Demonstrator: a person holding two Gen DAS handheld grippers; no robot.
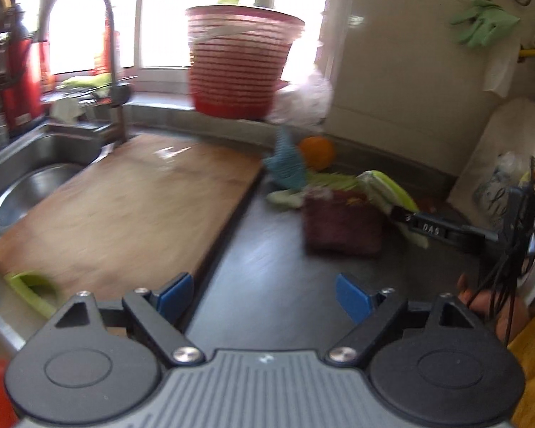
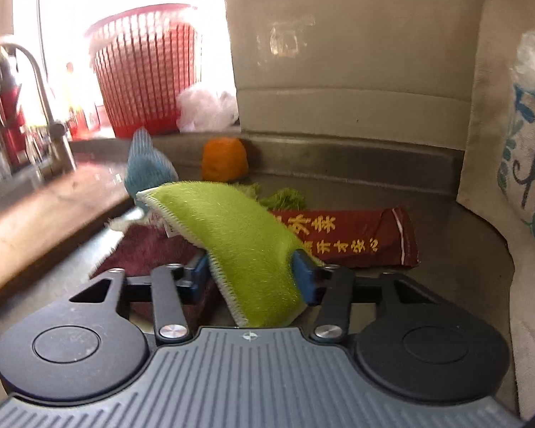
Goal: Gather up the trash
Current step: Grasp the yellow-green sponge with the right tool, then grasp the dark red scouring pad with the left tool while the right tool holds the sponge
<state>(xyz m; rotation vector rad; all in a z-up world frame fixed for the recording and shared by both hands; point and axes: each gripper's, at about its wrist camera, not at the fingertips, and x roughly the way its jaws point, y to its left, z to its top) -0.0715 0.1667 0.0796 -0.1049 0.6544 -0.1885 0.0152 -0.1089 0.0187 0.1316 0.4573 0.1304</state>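
Observation:
My right gripper is shut on a fuzzy lime-green cloth, which stands tilted between its blue pads just above the dark counter. Under and behind the cloth lie a maroon cloth, a crumpled dark red wrapper with yellow print, a blue ribbed item and an orange. In the left wrist view the same pile sits ahead to the right: green cloth, maroon cloth and orange. My left gripper is open over the counter with nothing between its fingers.
A wooden cutting board lies left of the pile, with a green curved piece at its near corner. Beyond it are a steel sink and faucet. A red slatted basket stands on the sill. A printed bag stands at the right.

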